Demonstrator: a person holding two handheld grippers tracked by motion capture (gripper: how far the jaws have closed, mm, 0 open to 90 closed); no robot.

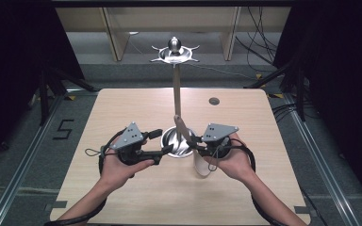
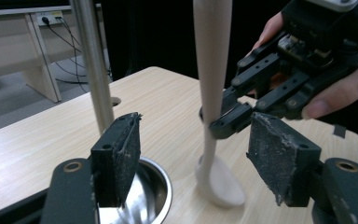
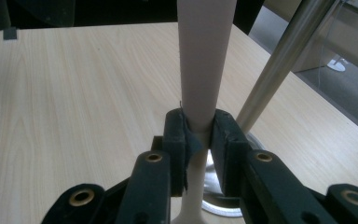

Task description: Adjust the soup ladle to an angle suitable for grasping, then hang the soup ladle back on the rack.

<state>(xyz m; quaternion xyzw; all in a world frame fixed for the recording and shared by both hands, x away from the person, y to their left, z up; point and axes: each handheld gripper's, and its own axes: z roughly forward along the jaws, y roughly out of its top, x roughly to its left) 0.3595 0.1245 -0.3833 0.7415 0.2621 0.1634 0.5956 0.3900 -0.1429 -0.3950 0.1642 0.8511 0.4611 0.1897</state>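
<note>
A pale beige spoon (image 1: pixel 201 165) stands almost upright, bowl down near the tabletop and handle tip leaning toward the steel pole (image 1: pixel 176 89) of a rack. My right gripper (image 1: pixel 192 141) is shut on the spoon's neck; in the right gripper view its pads (image 3: pixel 175 140) squeeze the spoon (image 3: pixel 205 60) from both sides. My left gripper (image 1: pixel 162 142) hovers over the left rim of the rack's round steel base (image 1: pixel 172 141), open with nothing between its jaws. In the left gripper view the left gripper (image 2: pixel 191 154) faces the spoon (image 2: pixel 212 70) and the right gripper (image 2: pixel 228 116).
The rack's pole (image 2: pixel 93 70) rises to a steel crown with hooks and a ball (image 1: pixel 174 52). A small round grommet (image 1: pixel 214 100) sits in the wooden table (image 1: pixel 122 108) at the back right. Cables and wooden furniture legs lie on the floor beyond the table.
</note>
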